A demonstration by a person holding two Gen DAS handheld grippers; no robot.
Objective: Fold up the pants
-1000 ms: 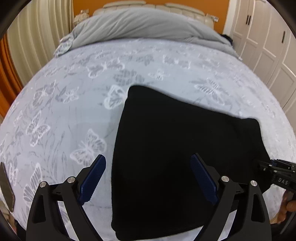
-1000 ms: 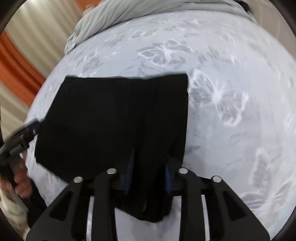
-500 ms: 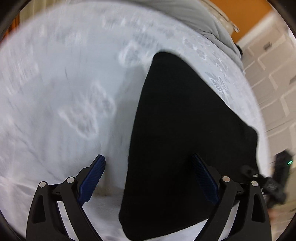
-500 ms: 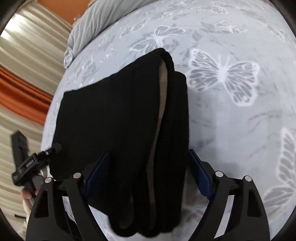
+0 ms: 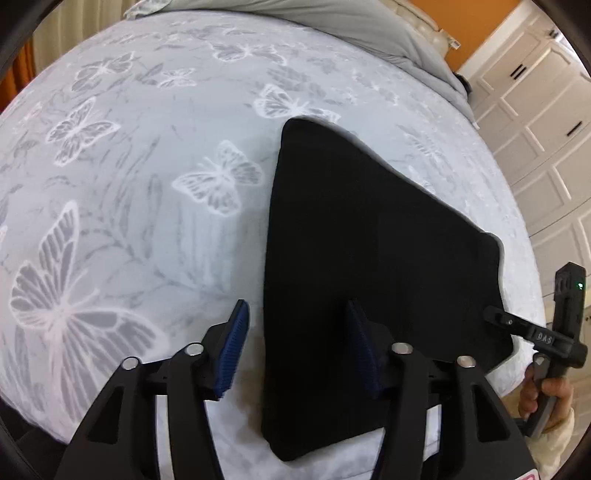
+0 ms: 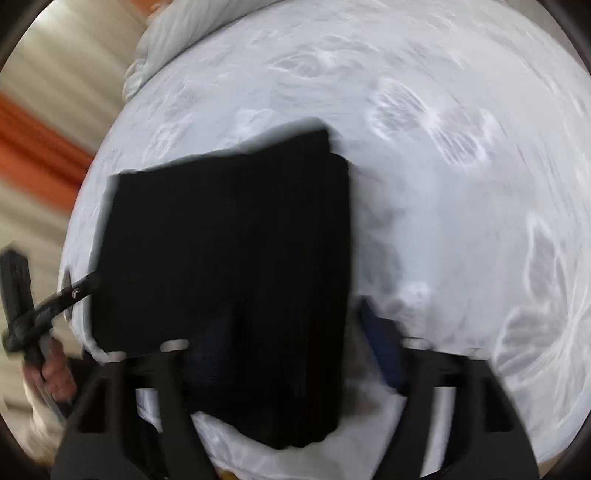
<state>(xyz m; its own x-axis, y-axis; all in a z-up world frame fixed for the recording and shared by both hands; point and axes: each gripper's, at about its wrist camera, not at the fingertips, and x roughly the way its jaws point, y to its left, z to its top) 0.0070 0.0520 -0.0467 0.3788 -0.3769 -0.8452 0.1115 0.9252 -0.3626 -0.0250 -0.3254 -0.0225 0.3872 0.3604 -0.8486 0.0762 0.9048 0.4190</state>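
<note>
The black pants [image 5: 369, 258] lie folded into a flat pad on the butterfly-print bedsheet [image 5: 147, 184], near the bed's front edge. My left gripper [image 5: 299, 332] straddles their left edge, one blue pad over the sheet and the other over the cloth. Its jaws are closing but neither pad presses on anything. In the blurred right wrist view the pants [image 6: 229, 258] fill the middle. My right gripper [image 6: 295, 343] is opening, with the pants' right folded edge between the pads and a gap at the right pad. Each view shows the other gripper at the pants' far corner.
A grey duvet [image 5: 332, 22] is bunched at the head of the bed. White wardrobe doors [image 5: 535, 110] stand to the right, and pale and orange curtains [image 6: 48, 110] to the left. A hand [image 5: 546, 398] holds the right gripper's handle beside the bed's front edge.
The right gripper has let go of the pants' folded edge and widened; the raised fold now lies flat. The left gripper has swung in over the pants' left edge and narrowed.
</note>
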